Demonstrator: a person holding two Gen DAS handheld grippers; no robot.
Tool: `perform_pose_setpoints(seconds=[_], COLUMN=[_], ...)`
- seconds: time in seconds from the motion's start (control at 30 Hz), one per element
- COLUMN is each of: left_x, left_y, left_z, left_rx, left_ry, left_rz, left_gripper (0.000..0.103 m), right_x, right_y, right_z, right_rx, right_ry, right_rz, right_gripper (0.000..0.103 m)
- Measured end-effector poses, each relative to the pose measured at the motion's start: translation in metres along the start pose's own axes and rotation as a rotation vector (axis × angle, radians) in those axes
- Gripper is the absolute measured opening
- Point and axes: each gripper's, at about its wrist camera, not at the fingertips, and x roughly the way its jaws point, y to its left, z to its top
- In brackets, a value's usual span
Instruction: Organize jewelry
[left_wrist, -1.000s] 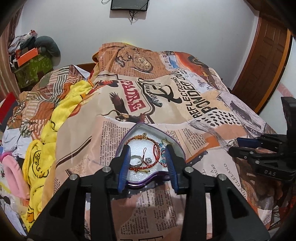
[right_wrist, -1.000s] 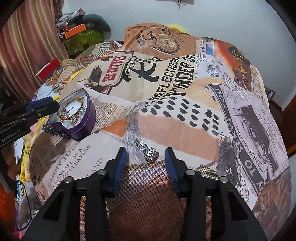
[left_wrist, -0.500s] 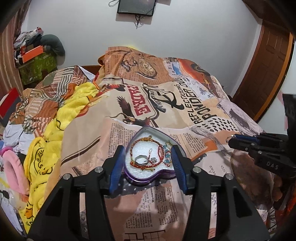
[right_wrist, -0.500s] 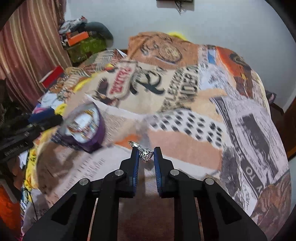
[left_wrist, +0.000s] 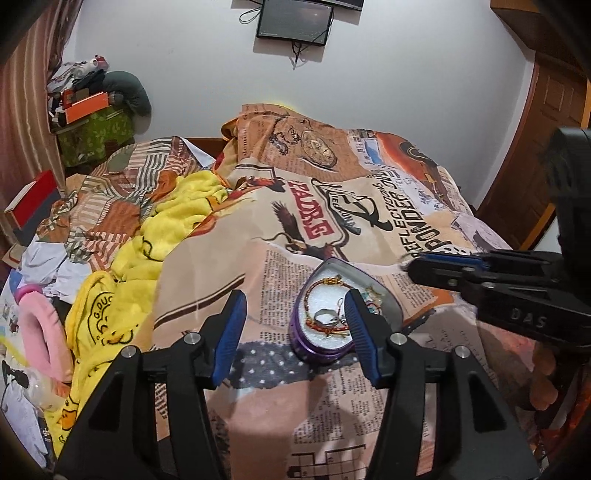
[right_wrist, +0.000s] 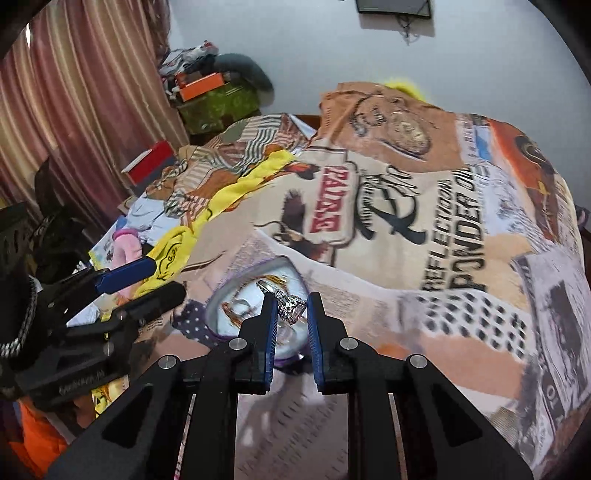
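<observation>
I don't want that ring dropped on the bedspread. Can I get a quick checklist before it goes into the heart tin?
1. Silver ring pinched in right claw: ok.
2. Purple heart tin without a lid: ok.
3. Ring over the tin's mouth: cannot tell; the view is blurred.
4. Left claw off the tin, jaws just opening: ok.
5. Room among the bracelets: ok.

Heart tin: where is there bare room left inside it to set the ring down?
The heart tin shows bare white lining inside the red bracelet's loop, toward the point. The near, wide end is crowded with a ring and cords. The right tongs, shut on the silver ring, hang above it; the left tongs are open.
</observation>
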Motion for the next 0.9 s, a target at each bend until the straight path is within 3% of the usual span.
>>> perform_pose_setpoints(seconds=[0.23,0.53,0.67,0.9], left_x=[0.004,0.004,-0.007,-0.059], left_y=[0.006,0.011,0.007,-0.014], left_z=[-0.006,-0.004,0.002,0.022], left_rx=[0.0,-0.019,-0.009,0.029], left_ry=[0.01,0.009,-0.018,-0.155], left_rz=[0.015,0.01,0.011,-0.004], left_gripper=[0.054,0.054,0.054,0.054], right_x=[0.029,0.031,0.015,-0.072], right_y=[0.007,0.008,0.01,0.02], right_z=[0.006,0.01,0.013,0.012], right_rx=[0.009,0.026,0.012,-0.029], right_ry=[0.078,0.111,0.067,-0.187], right_rz=[0.046,0.055,0.046,-0.039], right_gripper=[0.015,0.015,0.015,0.015])
